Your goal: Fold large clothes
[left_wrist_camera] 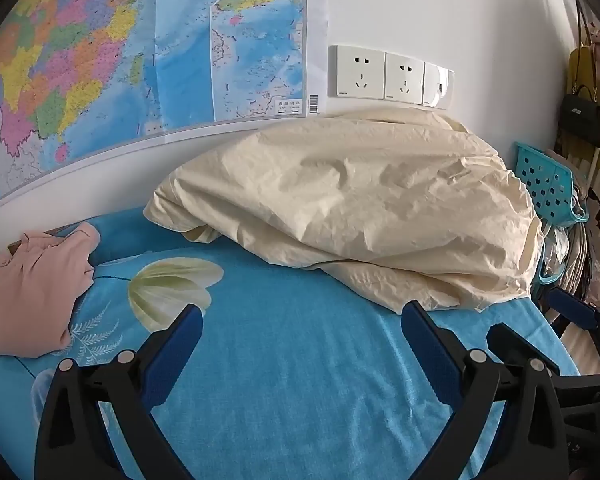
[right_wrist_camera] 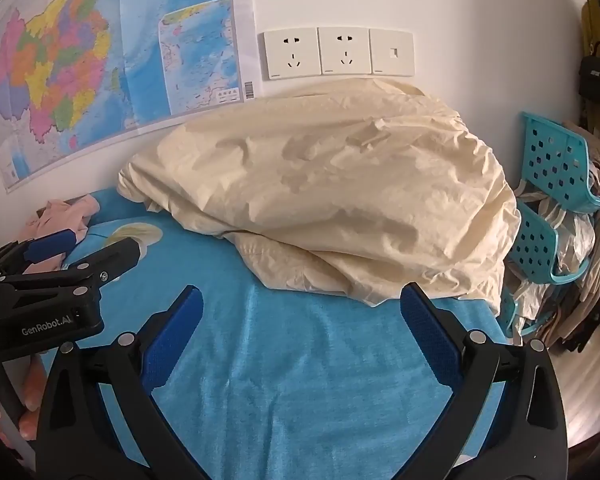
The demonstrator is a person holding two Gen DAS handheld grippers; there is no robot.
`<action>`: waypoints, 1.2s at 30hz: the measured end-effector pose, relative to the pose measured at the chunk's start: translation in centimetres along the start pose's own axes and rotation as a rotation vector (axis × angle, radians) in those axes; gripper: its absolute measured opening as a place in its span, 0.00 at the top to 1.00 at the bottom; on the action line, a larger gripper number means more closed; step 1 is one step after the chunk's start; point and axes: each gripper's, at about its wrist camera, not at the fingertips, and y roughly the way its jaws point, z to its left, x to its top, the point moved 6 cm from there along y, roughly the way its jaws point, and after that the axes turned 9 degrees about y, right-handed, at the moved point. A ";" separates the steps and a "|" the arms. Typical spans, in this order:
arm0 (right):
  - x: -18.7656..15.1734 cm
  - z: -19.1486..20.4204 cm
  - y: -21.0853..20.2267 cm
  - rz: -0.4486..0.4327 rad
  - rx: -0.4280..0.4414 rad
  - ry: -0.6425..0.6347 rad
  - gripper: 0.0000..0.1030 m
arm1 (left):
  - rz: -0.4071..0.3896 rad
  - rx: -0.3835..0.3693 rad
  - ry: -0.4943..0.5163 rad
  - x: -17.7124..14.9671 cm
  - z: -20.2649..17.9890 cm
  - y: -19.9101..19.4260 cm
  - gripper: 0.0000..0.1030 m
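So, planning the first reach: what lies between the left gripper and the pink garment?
Only bare blue bedsheet with a pale flower print, seen in the left wrist view. The open left gripper holds nothing; the pink garment lies untouched.

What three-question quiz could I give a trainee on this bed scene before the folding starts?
1. True or false: the left tool is shut on the pink garment.
2. Which lies nearest the wall sockets? A) the cream bundled cloth B) the pink garment C) the teal basket
3. Fill in: both tools hover open over the bare blue ______.

Key
1. False: its jaws stand wide apart, and the garment lies untouched to its left near the wall map.
2. A: the cream bundle is piled right under the sockets.
3. Bedsheet: the right tool is empty too.
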 end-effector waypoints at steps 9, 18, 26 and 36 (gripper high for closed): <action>0.1 0.0 0.1 0.005 0.004 0.000 0.05 | 0.003 -0.004 -0.011 -0.2 0.3 0.1 0.07; 0.1 0.0 0.1 0.004 -0.001 -0.003 0.05 | 0.005 -0.005 -0.022 -0.4 0.4 0.2 0.07; 0.2 0.1 0.1 0.004 -0.001 -0.005 0.05 | 0.005 -0.006 -0.026 -0.4 0.5 0.2 0.07; 0.2 0.1 0.2 0.007 0.001 -0.007 0.05 | 0.006 -0.006 -0.027 -0.5 0.6 0.2 0.07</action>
